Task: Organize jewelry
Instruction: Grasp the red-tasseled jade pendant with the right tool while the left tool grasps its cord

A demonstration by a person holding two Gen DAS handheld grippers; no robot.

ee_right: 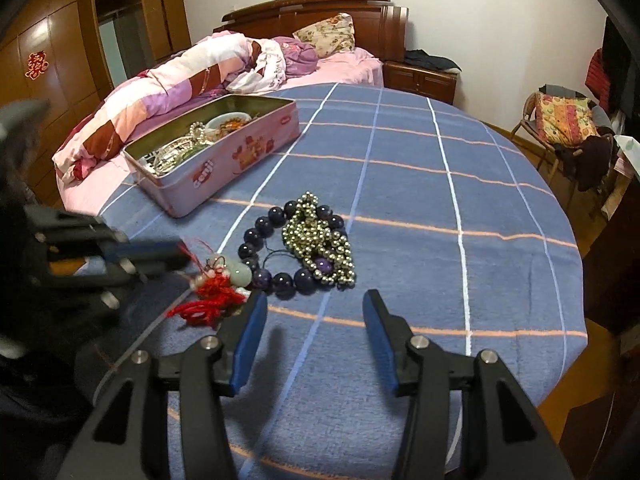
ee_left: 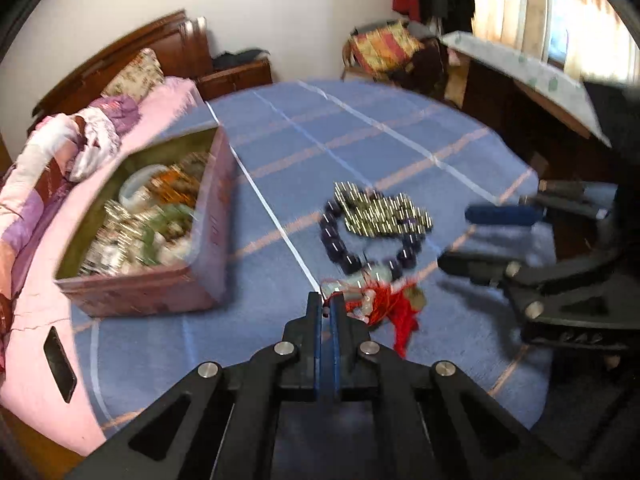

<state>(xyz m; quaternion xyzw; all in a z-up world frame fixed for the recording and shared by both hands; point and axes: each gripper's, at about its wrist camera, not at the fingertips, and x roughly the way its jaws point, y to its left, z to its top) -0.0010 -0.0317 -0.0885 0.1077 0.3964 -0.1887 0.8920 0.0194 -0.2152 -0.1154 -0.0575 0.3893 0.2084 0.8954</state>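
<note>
Red tassel charm pinched at the left tool's tip

Tassel of red knotted cord with pale green jade beads (ee_right: 218, 286) lies on the blue plaid blanket (ee_right: 400, 184) that covers the bed. In the right wrist view its long axis runs from upper left to lower right: a thin red cord end points up-left toward the left tool (ee_right: 180, 254), and the loose red fringe trails down toward the near edge. In the left wrist view the same tassel (ee_left: 384, 300) spreads to the right of the left tool (ee_left: 326, 304), whose two blue-padded fingers stand pressed together with a strand of the red cord caught at their tips; the picture there is blurred.

Just beyond the tassel lies a bracelet of large dark purple round beads (ee_right: 276, 256), and draped over its far side is a heap of small silvery-gold metal beads (ee_right: 320, 240). The tassel's jade beads touch the bracelet's near-left side.

Right tool (ee_right: 314, 304) hovers just short of the bracelet with its fingers half spread and nothing between them; its left finger sits right beside the tassel's fringe.

Farther back to the left, a pink rectangular tin box (ee_right: 224, 152) stands open on the blanket, filled with mixed jewelry. Behind it lie a pink and purple quilt (ee_right: 172, 80) and a floral pillow (ee_right: 326, 34) against the dark wooden headboard (ee_right: 316, 10).
</note>
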